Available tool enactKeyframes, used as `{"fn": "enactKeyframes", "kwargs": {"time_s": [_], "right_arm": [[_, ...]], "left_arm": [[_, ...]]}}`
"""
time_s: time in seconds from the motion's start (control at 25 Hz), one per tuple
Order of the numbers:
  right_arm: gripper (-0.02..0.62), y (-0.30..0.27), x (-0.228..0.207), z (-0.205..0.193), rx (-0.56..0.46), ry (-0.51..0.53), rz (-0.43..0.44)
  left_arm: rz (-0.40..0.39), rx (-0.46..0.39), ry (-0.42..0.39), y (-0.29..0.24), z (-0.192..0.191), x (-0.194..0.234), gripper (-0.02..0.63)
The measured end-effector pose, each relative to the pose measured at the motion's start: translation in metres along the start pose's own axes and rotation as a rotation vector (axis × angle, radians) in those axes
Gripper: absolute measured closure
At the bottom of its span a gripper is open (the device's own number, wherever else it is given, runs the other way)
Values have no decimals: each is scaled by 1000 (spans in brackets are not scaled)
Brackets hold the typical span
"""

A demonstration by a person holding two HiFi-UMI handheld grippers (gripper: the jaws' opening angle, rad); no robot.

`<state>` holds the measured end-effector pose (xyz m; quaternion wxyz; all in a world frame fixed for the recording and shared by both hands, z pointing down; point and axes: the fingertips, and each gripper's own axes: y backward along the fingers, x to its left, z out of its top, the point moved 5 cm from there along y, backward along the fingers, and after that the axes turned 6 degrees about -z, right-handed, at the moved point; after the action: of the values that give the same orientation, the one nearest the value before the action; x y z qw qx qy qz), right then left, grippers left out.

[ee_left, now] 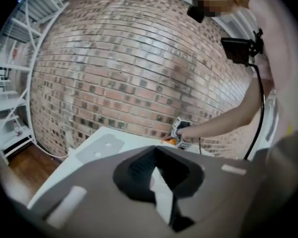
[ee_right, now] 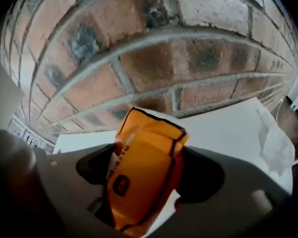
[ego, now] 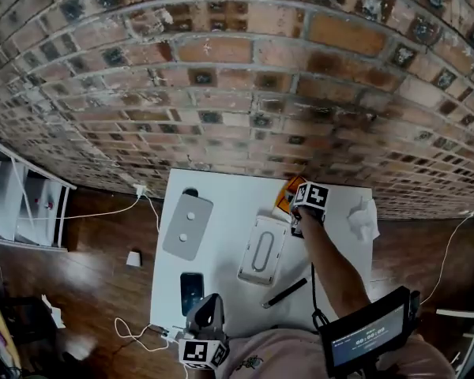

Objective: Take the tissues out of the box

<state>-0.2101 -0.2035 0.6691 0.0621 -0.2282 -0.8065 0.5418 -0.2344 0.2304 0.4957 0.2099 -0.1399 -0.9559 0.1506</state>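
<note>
Noted white box (ego: 262, 249) lying flat mid-table, oval slot facing up, touched by neither gripper. Noted one crumpled tissue (ego: 365, 219) loose on the white table (ego: 221, 188), right of the box and well apart from it. Found right gripper (ego: 296, 210) just beyond the box's far right corner, jaws closed on an orange packet (ee_right: 146, 157) with dark edging, held upright before the brick wall (ego: 237, 69). Found left gripper (ego: 207, 310) at the table's near edge, well apart from the box, jaws parted by a narrow gap with only table showing through and nothing gripped. Recorded left of the box a grey flat pad (ego: 187, 226). Recorded nearer, a black phone (ego: 191, 290) and a black pen (ego: 284, 293).
</note>
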Motion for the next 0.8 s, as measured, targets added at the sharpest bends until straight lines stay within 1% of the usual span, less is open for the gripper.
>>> {"fn": "enactKeyframes", "kwargs": {"time_s": [0.04,0.08,0.12,0.16,0.24,0.32,0.36,0.44,0.52,0.6,0.64,0.68,0.72,0.8], "right_arm": [[291,15,-3,8,-28,-43,50],[354,37,-6,14,-77,-90,116],[354,66,-9,17,-138,-117,185],[354,99,-12,16,-198,-112,244],[356,168,-11,1,-274,-46,340],[354,215,3,-28,-275,6,418],[351,228,11,-45,-254,18,436],[350,235,29,-75,-208,59,452],[347,225,48,-96,-169,110,454],[332,199,66,-113,-140,127,443],[311,178,75,-120,-127,133,436],[260,157,83,-126,-116,155,420],[239,141,86,-131,-110,188,387],[233,139,81,-138,-142,245,325]], "left_arm": [[25,-8,15,6,0,9,600],[41,-30,27,12,-1,19,600],[54,-52,42,18,-4,27,600],[63,-65,61,24,-8,33,600],[71,-74,103,33,-17,42,600],[61,-75,130,35,-24,48,600],[49,-76,133,34,-25,50,600],[23,-86,122,31,-24,47,600],[3,-107,102,31,-19,43,600],[-3,-118,94,33,-18,42,600],[-1,-111,99,33,-19,44,600],[4,-99,108,34,-22,46,600],[9,-85,117,35,-25,47,600],[16,-72,129,39,-32,46,600]]}}
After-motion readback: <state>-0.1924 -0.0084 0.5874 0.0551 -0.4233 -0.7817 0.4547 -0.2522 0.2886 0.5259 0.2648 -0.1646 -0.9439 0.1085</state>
